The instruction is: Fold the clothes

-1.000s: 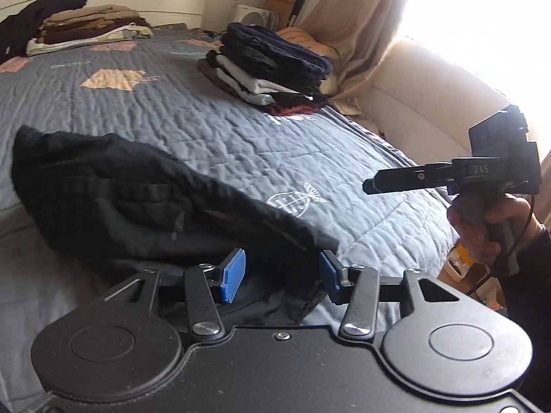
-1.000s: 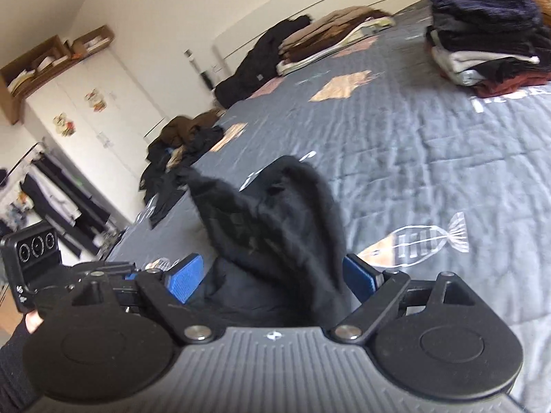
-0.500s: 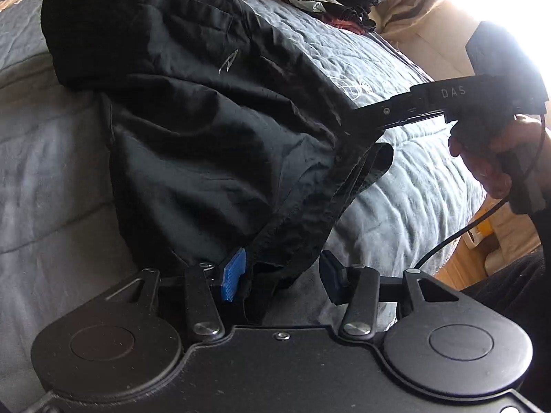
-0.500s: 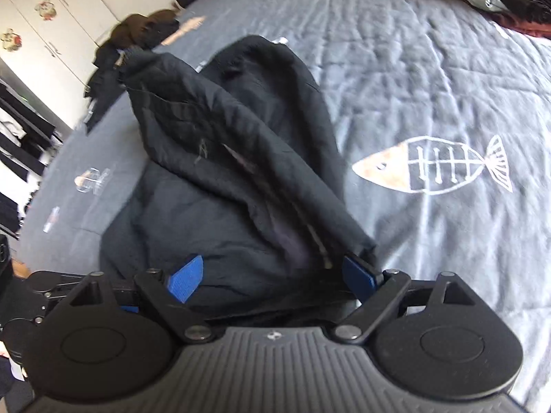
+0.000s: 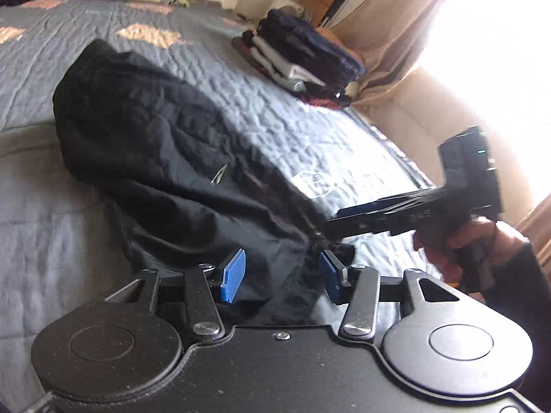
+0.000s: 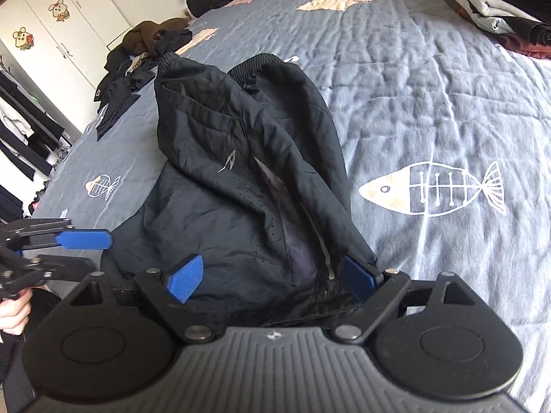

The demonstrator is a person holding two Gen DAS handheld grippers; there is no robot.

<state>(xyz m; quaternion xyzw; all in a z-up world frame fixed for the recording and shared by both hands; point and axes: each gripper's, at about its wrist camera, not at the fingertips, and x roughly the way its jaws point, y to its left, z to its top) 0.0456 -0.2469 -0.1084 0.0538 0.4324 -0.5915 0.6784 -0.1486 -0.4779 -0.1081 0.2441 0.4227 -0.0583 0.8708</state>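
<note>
Both grippers over black shorts on the bed

The left gripper [image 5: 282, 277] has its blue pads spread, black fabric lying between them unpinched; the right gripper [image 6: 272, 275] stands wide, its right pad against the cloth's edge, nothing clamped. The black shorts [image 6: 241, 172] lie crumpled on the grey quilt [image 6: 430, 103], waistband far from the grippers. A folded clothes stack [image 5: 303, 65] sits well apart.
</note>
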